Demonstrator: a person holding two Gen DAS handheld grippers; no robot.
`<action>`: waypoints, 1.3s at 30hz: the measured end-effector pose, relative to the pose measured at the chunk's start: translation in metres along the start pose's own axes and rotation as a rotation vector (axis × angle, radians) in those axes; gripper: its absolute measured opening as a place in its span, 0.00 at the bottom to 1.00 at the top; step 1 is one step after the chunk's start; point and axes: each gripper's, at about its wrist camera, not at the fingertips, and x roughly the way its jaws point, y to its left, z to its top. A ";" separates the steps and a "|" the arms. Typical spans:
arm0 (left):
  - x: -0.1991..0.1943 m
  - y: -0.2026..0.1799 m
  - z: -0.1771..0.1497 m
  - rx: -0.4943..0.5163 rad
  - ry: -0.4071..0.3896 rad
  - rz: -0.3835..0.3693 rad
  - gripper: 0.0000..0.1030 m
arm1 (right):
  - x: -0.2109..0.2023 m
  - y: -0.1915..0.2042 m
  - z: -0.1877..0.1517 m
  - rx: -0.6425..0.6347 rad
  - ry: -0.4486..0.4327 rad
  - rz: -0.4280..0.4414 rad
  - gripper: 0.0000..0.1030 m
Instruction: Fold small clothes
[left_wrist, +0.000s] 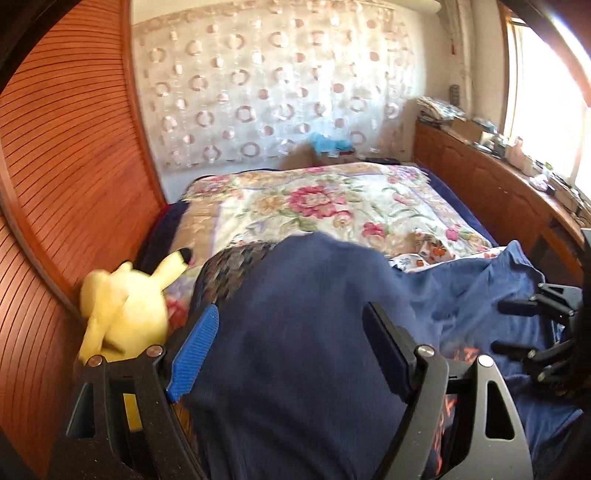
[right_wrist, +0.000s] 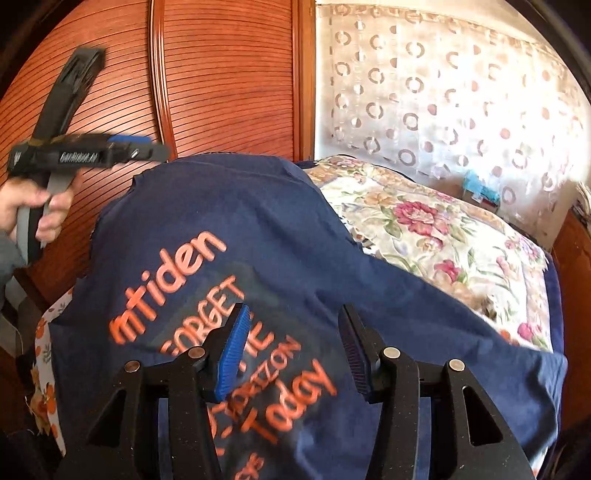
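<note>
The navy T-shirt (right_wrist: 280, 251) with orange lettering lies heaped on the floral bedspread (left_wrist: 332, 199), bulging up directly under and ahead of both tools, its printed side toward the right one. The right gripper (right_wrist: 291, 350) hovers just above the lettering with its fingers spread and nothing between them. The left gripper (left_wrist: 291, 354) sits over the plain navy part, fingers likewise spread wide; cloth fills the gap, but no pinch shows. Both look about equally near. A yellow plush toy (left_wrist: 122, 314) sits just left of the shirt.
</note>
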 end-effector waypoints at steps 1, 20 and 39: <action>0.009 0.000 0.009 0.014 0.014 -0.006 0.79 | 0.004 -0.002 0.002 -0.006 -0.001 0.000 0.50; 0.122 0.011 0.047 0.018 0.339 -0.134 0.51 | 0.053 -0.032 0.022 0.009 0.015 0.014 0.50; 0.048 -0.049 0.067 0.166 0.116 -0.180 0.03 | 0.041 -0.032 0.019 0.037 0.007 -0.038 0.50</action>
